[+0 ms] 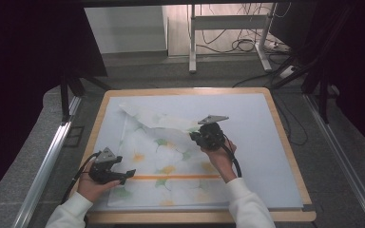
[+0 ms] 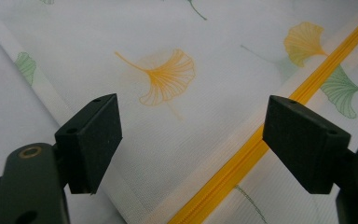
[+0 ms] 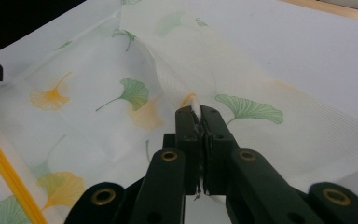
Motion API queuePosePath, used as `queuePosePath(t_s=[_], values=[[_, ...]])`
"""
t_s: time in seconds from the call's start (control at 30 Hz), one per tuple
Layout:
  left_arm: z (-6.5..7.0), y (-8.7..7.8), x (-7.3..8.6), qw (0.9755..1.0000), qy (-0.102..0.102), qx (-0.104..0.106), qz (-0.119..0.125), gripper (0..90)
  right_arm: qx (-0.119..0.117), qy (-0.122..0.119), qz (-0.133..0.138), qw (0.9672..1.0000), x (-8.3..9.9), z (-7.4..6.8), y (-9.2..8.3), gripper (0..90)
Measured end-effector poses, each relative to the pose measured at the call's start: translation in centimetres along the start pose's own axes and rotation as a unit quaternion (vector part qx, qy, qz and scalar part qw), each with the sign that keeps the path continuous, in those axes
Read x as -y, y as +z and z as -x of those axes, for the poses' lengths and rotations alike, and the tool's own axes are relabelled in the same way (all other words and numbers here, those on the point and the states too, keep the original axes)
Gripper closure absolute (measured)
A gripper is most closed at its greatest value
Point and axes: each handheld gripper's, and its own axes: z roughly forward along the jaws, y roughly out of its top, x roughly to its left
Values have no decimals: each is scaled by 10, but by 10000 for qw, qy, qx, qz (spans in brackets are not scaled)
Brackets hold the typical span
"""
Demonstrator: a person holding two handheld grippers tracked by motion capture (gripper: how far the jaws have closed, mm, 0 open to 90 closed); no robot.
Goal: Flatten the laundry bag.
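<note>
Ginkgo-print cloth (image 1: 161, 156) spread flat on the table (image 1: 285, 137), far right corner folded over towards the middle. Pinched tight in the right claw (image 3: 199, 116) at that folded edge, seen close in the right gripper view. Left claw (image 2: 191, 140) wide apart, holding nothing, above the yellow zip (image 2: 242, 154) at near left. No readable writing.

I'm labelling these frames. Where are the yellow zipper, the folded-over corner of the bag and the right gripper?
yellow zipper (image 2: 242, 156): left gripper view, midway along its band.
folded-over corner (image 1: 145, 116): high view, on the turned-back flap.
right gripper (image 3: 200, 116): right gripper view, between fingertips pinching the mesh.
</note>
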Motion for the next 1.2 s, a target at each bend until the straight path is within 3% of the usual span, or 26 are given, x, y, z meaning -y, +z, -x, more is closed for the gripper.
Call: queuePosePath(t_s=[0.63, 0.83, 1.2], values=[[0, 0, 0, 10000, 17, -13, 10, 185, 155, 257, 76, 9995, 2, 25, 5, 861], [0, 0, 0, 10000, 25, -16, 4, 185, 192, 455, 149, 9987, 2, 36, 4, 861], [0, -2, -1, 10000, 12, -5, 44, 184, 294, 455, 198, 9983, -1, 44, 5, 861]])
